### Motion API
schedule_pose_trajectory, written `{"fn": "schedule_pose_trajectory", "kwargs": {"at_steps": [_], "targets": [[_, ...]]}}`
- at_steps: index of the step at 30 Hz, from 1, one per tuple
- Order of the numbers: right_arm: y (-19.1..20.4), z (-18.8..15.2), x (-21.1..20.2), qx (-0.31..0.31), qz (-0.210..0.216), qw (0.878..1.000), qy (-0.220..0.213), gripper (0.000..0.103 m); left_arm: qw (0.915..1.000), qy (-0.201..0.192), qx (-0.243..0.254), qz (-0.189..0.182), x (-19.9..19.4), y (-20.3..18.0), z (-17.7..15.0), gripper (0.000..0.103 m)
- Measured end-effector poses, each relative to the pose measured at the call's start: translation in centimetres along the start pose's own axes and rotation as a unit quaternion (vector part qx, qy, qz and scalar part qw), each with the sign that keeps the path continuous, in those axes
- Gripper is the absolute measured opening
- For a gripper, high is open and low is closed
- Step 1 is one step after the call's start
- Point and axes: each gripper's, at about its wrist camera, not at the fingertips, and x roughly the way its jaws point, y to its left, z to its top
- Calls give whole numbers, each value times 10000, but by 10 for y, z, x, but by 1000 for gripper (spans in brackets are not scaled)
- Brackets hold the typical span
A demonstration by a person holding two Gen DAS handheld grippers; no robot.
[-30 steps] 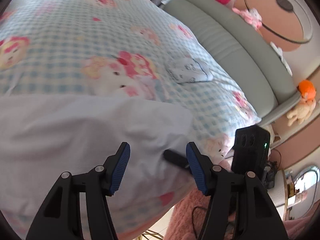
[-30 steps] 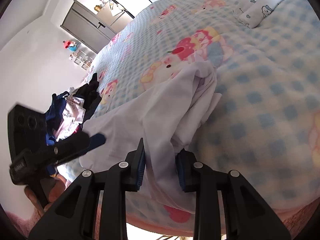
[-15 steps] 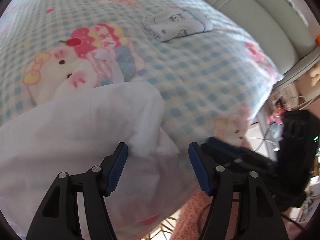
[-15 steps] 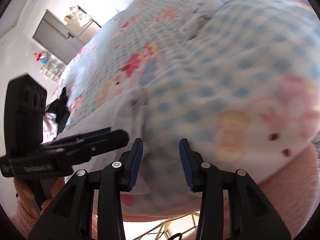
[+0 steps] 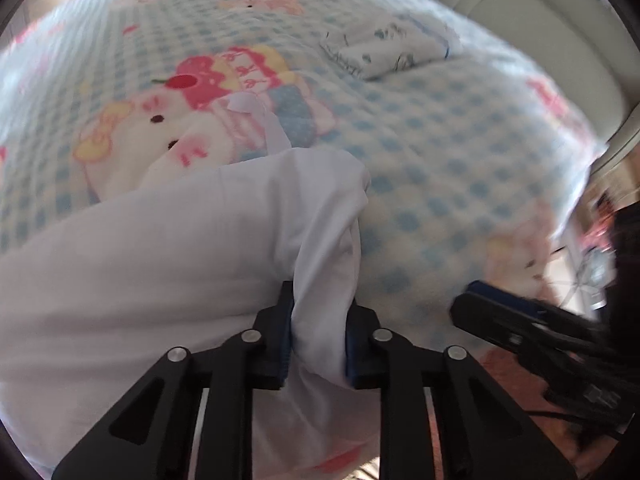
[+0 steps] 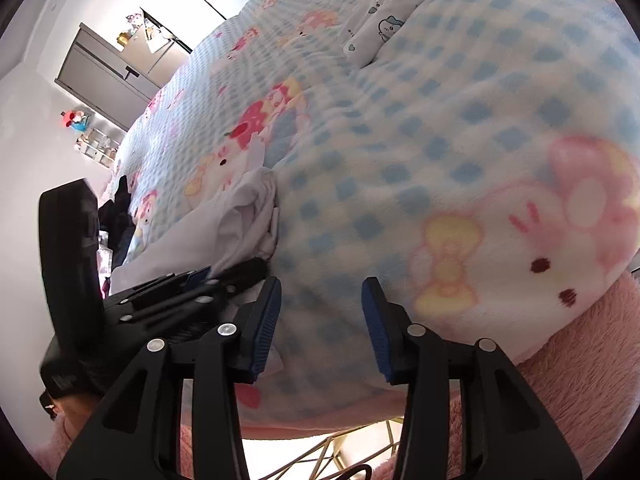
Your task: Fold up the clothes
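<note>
both grippers (image 6: 321,324) have black angular arms. silver screws stud them. the fingertip pads (image 6: 266,322) are blue.

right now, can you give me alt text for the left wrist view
The left gripper is closing its blue-padded fingers on a bunched fold of white garment lying on a blue checked cartoon blanket. A small folded printed cloth sits further back.

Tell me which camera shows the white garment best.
The left wrist view: the white garment fills its lower half, a bunched fold between the closing left gripper. The right wrist view catches only a crumpled edge beyond the left gripper.
</note>
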Motion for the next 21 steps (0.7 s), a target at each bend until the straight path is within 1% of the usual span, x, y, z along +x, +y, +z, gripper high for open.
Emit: {"fn": "schedule_pose_trajectory", "kwargs": {"at_steps": [2,4,5,7,9,11,13,15,18,20,21], "targets": [[2,2,3,57,29,10000,19,46,9980,-202,-341,-499,-17,18,0,19],[8,3,10,-30,-45,10000,68,46,9939,-313,-700,-793,-24,32,-1,19],[12,3,15,-111,-109,9998,100,48,9909,-364,-880,-947,-27,38,-1,18],[22,4,20,-218,-96,9996,148,48,9828,-447,-1231,-1306,-34,50,-3,18],[32,3,24,-305,-10,9994,187,48,9728,-664,-1475,-1656,-53,61,-7,18],[45,1,27,-456,65,9987,224,48,9639,-885,-1680,-1866,-70,77,-12,18],[56,-1,31,-562,149,9979,298,48,9538,-1114,-1947,-2000,-93,104,-21,18],[72,-2,41,-701,249,9963,436,49,9475,-1303,-2152,-1972,-112,132,-31,18],[108,-6,62,-1072,455,9910,665,49,9417,-1472,-2508,-1692,-131,181,-51,18],[131,-9,76,-1319,592,9863,800,49,9338,-1475,-2818,-1635,-134,215,-66,18],[140,-13,83,-1406,622,9842,879,49,9272,-1486,-3018,-1649,-133,230,-73,18]]}}
